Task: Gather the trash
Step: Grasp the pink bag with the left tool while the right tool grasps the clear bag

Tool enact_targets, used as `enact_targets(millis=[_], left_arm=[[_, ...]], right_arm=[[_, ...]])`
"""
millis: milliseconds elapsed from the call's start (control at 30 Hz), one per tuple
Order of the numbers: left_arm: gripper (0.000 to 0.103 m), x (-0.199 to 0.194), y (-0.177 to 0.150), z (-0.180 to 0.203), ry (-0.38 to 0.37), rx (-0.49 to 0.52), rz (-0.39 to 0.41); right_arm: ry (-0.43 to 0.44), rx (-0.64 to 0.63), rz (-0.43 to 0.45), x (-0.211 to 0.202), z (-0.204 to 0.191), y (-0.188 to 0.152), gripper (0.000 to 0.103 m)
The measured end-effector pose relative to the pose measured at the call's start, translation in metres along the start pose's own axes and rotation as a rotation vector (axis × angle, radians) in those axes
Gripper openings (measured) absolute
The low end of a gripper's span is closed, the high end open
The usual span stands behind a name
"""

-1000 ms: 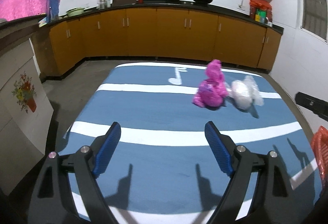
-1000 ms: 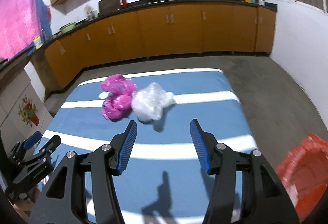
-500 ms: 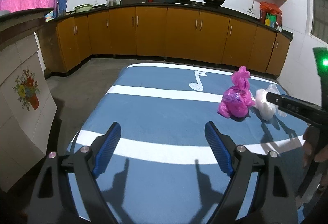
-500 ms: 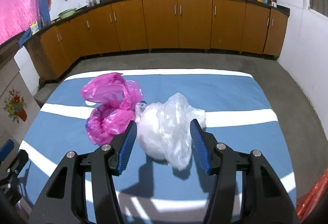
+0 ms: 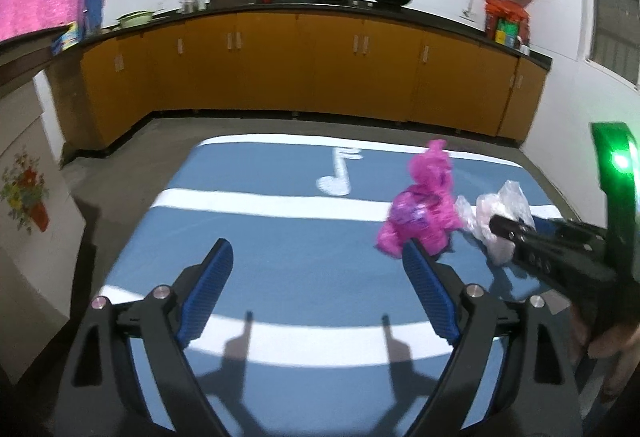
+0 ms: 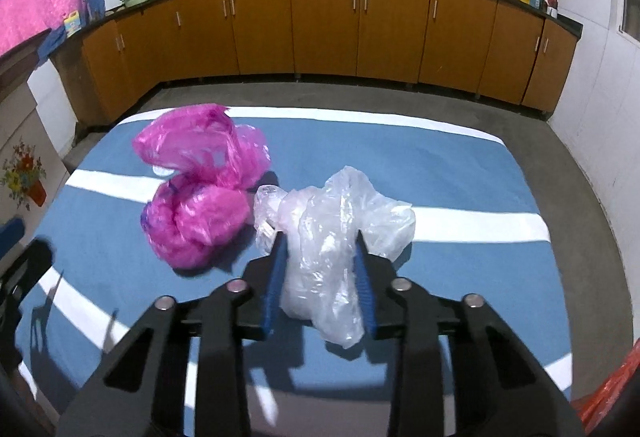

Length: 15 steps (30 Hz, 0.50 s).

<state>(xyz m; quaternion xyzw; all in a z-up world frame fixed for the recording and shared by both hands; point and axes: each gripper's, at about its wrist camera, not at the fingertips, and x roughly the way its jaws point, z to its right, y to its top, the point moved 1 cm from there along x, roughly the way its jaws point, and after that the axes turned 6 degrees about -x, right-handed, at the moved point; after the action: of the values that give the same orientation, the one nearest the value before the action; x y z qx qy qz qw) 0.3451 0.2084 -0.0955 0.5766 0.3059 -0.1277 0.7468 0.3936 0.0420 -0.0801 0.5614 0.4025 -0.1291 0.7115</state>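
left gripper (image 5: 318,291): black angular linkage arms, ribbed blue finger pads (image 5: 208,295), round silver screws on the joints | right gripper (image 6: 320,279): same black frame, blue ribbed pads, four silver screws; from the left view, at 3 o'clock, its body carries a glowing green light | bare skin of right hand (image 5: 612,347) beneath it

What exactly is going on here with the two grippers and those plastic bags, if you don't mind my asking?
A person is collecting trash from a blue mat with two handheld grippers. The right gripper is shut on the clear plastic bag, with the crumpled plastic squeezed between its fingers. The pink plastic bag lies right beside it, untouched. The left gripper is open and empty, over the mat short of the pink bag.
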Motion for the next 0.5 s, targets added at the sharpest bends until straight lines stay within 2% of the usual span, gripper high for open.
enact_targets(millis=[233, 500], left_arm=[[0.085, 0.040, 0.013, 0.047, -0.060, 0.077, -0.053], [0.085, 0.085, 0.019, 0.078, -0.071, 0.117, -0.146]], right_arm=[[-0.009, 0.143, 0.007, -0.032, 0.042, -0.033, 0.024], [0.004, 0.162, 0.012, -0.044, 0.052, -0.046, 0.024]])
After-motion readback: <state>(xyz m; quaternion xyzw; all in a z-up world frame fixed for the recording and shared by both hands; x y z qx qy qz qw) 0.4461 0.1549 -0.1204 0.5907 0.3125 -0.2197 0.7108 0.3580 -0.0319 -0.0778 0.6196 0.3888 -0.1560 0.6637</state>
